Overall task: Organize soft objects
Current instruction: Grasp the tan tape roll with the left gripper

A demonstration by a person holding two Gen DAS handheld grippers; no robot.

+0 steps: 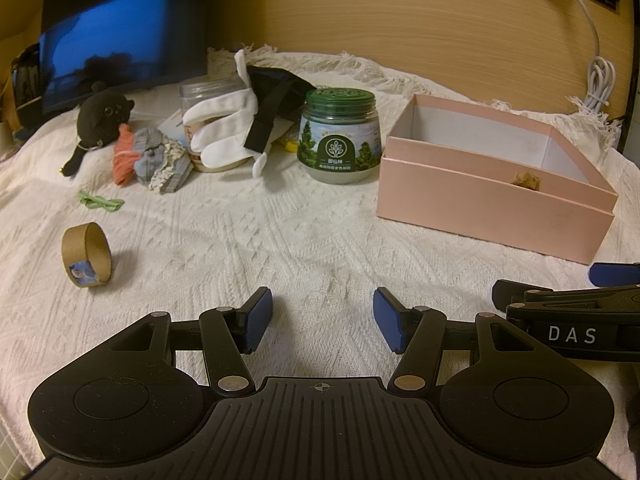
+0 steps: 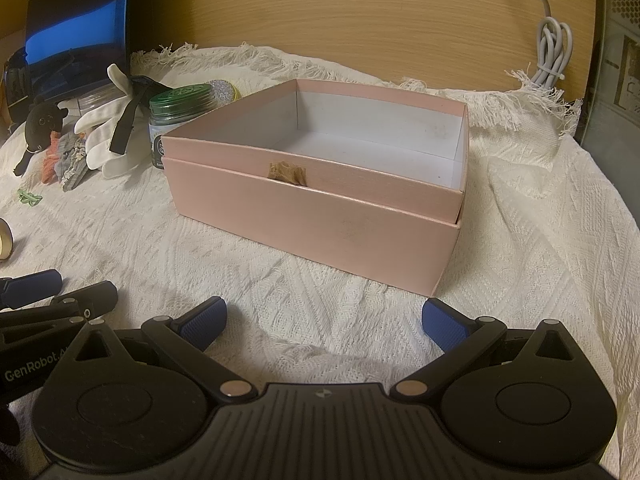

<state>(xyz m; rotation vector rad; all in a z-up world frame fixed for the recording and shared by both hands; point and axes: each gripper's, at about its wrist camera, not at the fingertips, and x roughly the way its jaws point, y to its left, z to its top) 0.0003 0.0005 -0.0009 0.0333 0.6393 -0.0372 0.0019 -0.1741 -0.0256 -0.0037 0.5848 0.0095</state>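
Observation:
An open pink box (image 1: 492, 196) (image 2: 320, 220) sits on the white cloth; a small tan soft thing (image 2: 289, 174) peeks over its near wall. At the far left lie a black plush cat (image 1: 102, 120), an orange and grey cloth bundle (image 1: 152, 156), a white glove (image 1: 224, 128) and a black strap (image 1: 266, 116) draped over a jar. My left gripper (image 1: 323, 320) is open and empty above the cloth. My right gripper (image 2: 323, 322) is open and empty in front of the box.
A green-lidded jar (image 1: 339, 136) stands left of the box. A cardboard tape ring (image 1: 86, 254) and a green band (image 1: 100, 202) lie at the left. A dark monitor (image 1: 116, 40) and a wooden wall stand behind; a white cable (image 2: 554, 52) hangs at the right.

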